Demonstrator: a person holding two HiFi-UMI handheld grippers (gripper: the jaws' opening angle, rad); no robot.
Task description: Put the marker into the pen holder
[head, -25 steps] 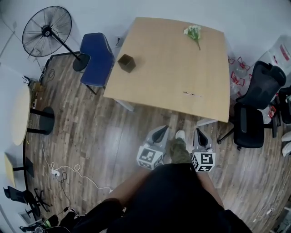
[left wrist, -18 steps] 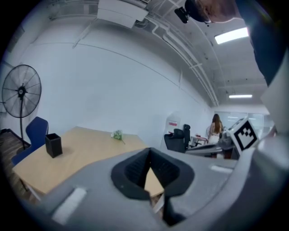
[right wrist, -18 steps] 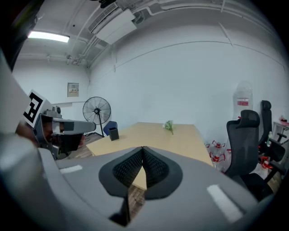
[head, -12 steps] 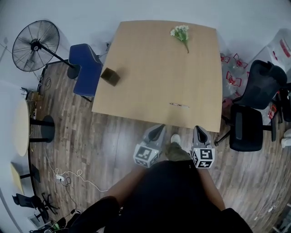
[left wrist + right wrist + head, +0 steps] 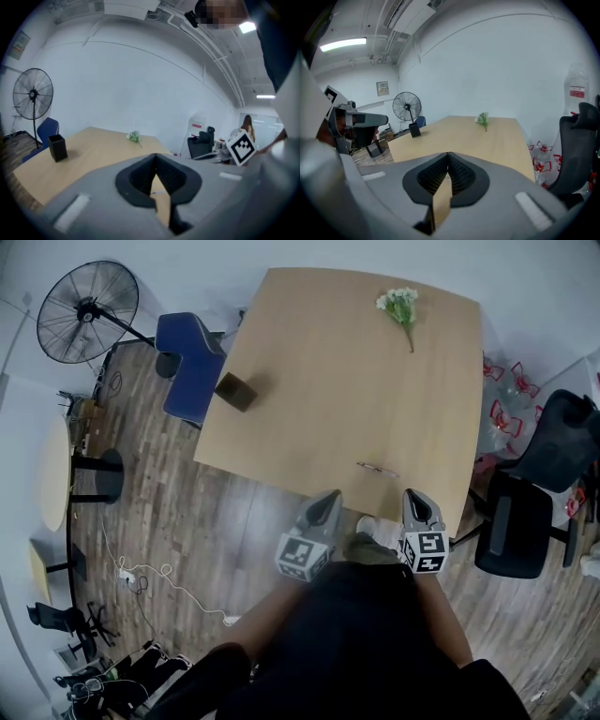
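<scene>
A thin dark marker (image 5: 377,468) lies on the wooden table (image 5: 319,362) close to its near edge. The black square pen holder (image 5: 235,391) stands near the table's left edge, also in the left gripper view (image 5: 57,147) and small in the right gripper view (image 5: 414,130). My left gripper (image 5: 328,497) and right gripper (image 5: 416,494) hover side by side just short of the near edge, the marker between and slightly beyond them. Both are shut, tips touching, with nothing held (image 5: 155,155) (image 5: 448,153).
A sprig of white flowers (image 5: 400,306) lies at the table's far right. A blue chair (image 5: 192,357) and a standing fan (image 5: 86,310) are left of the table, black office chairs (image 5: 525,512) to its right. Cables (image 5: 141,577) trail over the wooden floor.
The person has stepped closer to the table; both grippers now reach its near edge, and the marker lies just ahead of them. Both stay shut.
</scene>
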